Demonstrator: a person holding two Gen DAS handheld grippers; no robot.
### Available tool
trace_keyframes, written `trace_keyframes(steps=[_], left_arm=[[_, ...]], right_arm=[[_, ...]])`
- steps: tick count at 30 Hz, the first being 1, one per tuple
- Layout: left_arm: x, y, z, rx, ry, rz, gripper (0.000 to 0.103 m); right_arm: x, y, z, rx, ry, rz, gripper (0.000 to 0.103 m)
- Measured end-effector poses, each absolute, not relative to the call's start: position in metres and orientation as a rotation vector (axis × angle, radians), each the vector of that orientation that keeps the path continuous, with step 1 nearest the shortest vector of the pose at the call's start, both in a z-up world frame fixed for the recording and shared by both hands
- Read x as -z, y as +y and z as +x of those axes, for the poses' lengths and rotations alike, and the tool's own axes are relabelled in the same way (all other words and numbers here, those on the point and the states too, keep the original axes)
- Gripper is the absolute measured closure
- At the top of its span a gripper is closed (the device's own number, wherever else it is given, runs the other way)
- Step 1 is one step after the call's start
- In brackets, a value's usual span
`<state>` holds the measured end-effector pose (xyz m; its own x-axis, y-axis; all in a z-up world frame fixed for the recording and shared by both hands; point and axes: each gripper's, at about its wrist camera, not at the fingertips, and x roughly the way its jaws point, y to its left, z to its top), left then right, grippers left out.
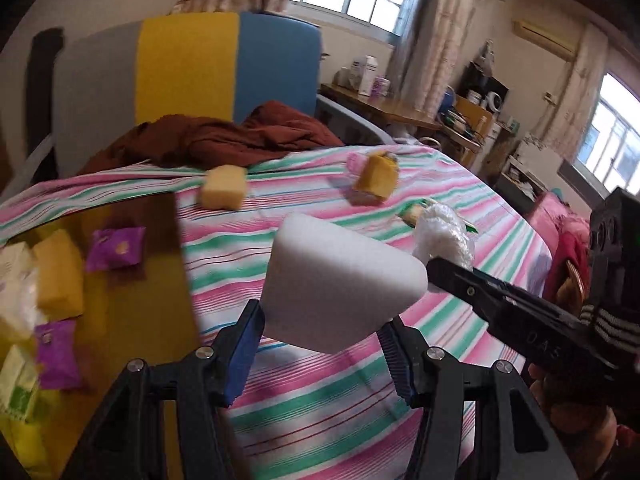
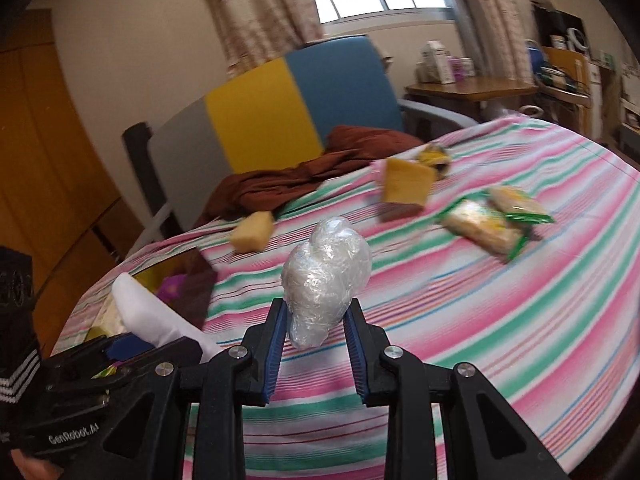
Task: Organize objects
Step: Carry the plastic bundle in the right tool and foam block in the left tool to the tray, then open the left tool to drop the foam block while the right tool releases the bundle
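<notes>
My left gripper is shut on a white foam block and holds it above the striped bed. My right gripper is shut on a clear plastic-wrapped bundle; that bundle and the right gripper's arm also show in the left wrist view. The foam block and left gripper show at lower left in the right wrist view. A brown tray at the left holds purple packets, a yellow sponge and pale packets.
On the striped sheet lie a yellow sponge, an orange-yellow block and green-edged snack packets. A maroon cloth lies by the grey, yellow and blue headboard. A desk stands beyond.
</notes>
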<state>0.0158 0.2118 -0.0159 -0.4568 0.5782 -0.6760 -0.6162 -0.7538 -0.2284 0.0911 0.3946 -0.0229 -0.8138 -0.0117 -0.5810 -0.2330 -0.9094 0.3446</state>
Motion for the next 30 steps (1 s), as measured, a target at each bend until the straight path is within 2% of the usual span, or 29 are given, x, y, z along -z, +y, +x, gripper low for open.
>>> trace_keyframes(steps=[8,12,16,18,21,23,25,27,30], left_arm=[[0.014,0.137,-0.02,-2.316,-0.062,-1.114,0.044],[0.03,0.113,-0.043,-2.299,-0.14,-1.237,0.044],[0.053,0.106,-0.065,-2.283,-0.124,-1.373,0.042],[0.06,0.104,-0.071,-2.279,-0.12,-1.414,0.035],[0.06,0.095,-0.073,-2.337,-0.126,-1.45,0.03],[0.062,0.087,-0.074,-2.372,-0.154,-1.484,0.022],[0.063,0.078,-0.073,-2.406,-0.218,-1.529,0.005],[0.065,0.068,-0.071,-2.4,-0.328,-1.516,0.001],[0.063,0.066,-0.061,-2.397,-0.416,-1.465,0.001]], right_arm=[[0.011,0.317,0.056,-3.019,0.518,-1.036,0.074],[0.008,0.286,0.035,-3.084,0.469,-1.094,0.074],[0.01,0.257,0.011,-3.127,0.357,-1.154,0.074],[0.014,0.248,-0.003,-3.133,0.312,-1.198,0.074],[0.019,0.239,-0.019,-3.111,0.241,-1.216,0.072],[0.024,0.242,-0.029,-3.092,0.241,-1.228,0.063],[0.028,0.25,-0.039,-3.058,0.272,-1.236,0.058],[0.028,0.259,-0.039,-3.054,0.349,-1.236,0.057],[0.023,0.269,-0.026,-3.062,0.407,-1.183,0.057]])
